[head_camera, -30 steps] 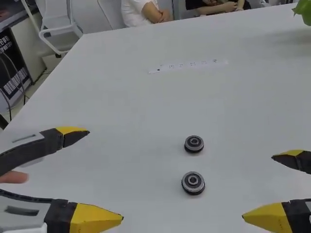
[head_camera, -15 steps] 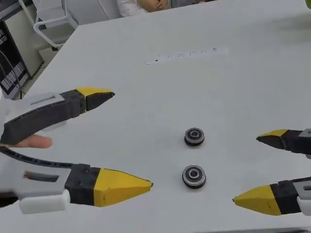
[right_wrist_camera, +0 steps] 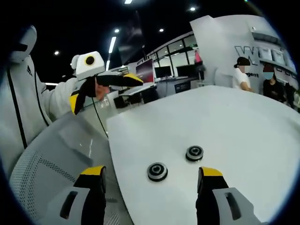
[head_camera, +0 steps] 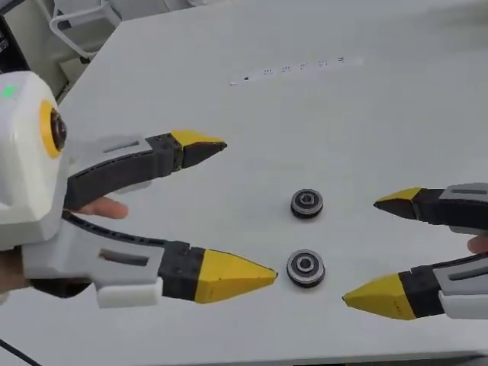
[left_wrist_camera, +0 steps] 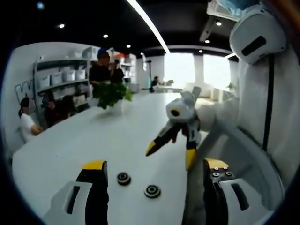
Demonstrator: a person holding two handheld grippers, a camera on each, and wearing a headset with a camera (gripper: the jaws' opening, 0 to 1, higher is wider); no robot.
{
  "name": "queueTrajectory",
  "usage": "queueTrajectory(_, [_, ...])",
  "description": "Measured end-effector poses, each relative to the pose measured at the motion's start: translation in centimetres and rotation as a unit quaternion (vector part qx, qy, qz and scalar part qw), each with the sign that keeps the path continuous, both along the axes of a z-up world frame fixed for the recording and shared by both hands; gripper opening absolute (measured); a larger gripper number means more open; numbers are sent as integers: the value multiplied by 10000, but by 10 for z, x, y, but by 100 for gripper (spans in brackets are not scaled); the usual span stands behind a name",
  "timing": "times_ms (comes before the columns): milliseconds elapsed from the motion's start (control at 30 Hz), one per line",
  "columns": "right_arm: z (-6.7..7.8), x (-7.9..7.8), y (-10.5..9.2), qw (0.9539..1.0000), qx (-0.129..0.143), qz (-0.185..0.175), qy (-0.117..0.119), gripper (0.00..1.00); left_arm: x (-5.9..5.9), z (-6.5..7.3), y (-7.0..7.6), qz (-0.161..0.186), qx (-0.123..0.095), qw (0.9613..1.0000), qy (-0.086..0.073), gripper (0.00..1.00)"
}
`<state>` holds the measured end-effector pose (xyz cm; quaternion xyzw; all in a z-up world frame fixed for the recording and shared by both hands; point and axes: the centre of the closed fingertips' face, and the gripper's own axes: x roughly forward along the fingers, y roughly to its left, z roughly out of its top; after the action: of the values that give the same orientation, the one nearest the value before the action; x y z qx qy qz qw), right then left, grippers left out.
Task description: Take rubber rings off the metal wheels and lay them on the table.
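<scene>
Risk: both wheels lie loose and flat on the table (head_camera: 343,114), so an off-centre pinch could skid one into the other, or a rubber ring (head_camera: 290,268) could snap free and roll off the bottom edge. Left gripper (head_camera: 250,209), left of frame: jaws wide apart, holding nothing, lower tip just beside the near wheel (head_camera: 306,268), apparently not touching. Right gripper (head_camera: 359,251), lower right: jaws also wide apart, empty, clear of both wheels. Far wheel (head_camera: 306,203) sits mid-frame just above the near one, rings on.
</scene>
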<state>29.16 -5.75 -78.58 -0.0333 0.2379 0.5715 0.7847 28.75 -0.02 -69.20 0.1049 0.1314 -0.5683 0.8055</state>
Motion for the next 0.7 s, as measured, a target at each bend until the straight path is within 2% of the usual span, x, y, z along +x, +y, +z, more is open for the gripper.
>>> queueTrajectory(200, [0,6,8,9998,112,92,-98,71,4,-6,-11,-158,18,9999,6,79])
queueTrajectory(300, [0,10,12,9995,217,142,-171,64,5,-19,-14,-263,286,9992,76,78])
queueTrajectory(367, [-1,11,13,9994,235,146,-184,60,6,-22,-17,-324,320,9990,32,77])
queueTrajectory(433, [-4,13,15,9992,251,177,-238,58,8,-27,-22,-387,326,9987,108,74])
queueTrajectory(533, [-9,13,16,9992,174,247,-271,54,14,-37,-23,-396,487,9980,59,69])
queueTrajectory(567, [-14,13,17,9991,109,296,-276,53,18,-46,-23,-390,618,9973,34,68])
queueTrajectory(700, [-19,11,18,9990,102,371,-220,49,22,-56,-28,-379,568,9976,94,67])
